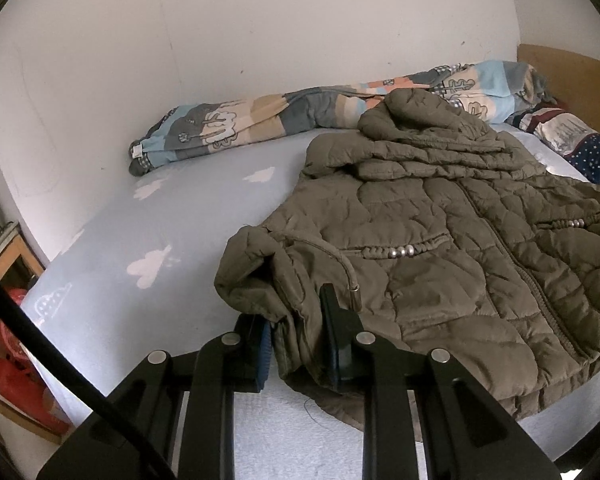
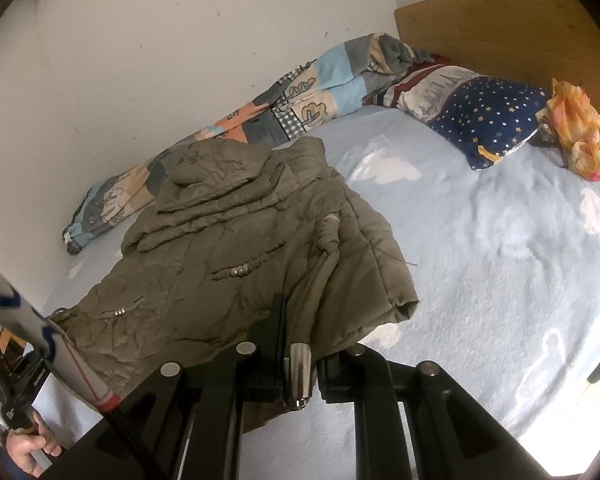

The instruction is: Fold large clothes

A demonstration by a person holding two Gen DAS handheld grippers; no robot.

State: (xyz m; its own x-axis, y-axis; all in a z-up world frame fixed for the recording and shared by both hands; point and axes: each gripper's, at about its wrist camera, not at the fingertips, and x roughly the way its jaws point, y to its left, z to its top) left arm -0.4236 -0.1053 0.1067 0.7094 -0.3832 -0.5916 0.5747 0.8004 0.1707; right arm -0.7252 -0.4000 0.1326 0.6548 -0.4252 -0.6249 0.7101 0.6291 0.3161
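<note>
An olive-brown quilted hooded jacket [image 1: 440, 240] lies front up on the light blue bed sheet [image 1: 140, 220], hood toward the wall. My left gripper [image 1: 296, 332] is shut on the jacket's bottom hem at its left corner. In the right wrist view the jacket [image 2: 228, 248] lies left of centre, and my right gripper [image 2: 300, 344] is shut on its right bottom hem, with a metal drawstring tip [image 2: 298, 376] hanging between the fingers. Both sleeves are folded in over the body.
A rolled patchwork quilt [image 1: 300, 116] lies along the white wall. A star-patterned pillow [image 2: 480, 116] and orange cloth [image 2: 576, 132] sit by the wooden headboard [image 2: 520, 32]. Red items [image 1: 12, 368] stand on the floor left of the bed.
</note>
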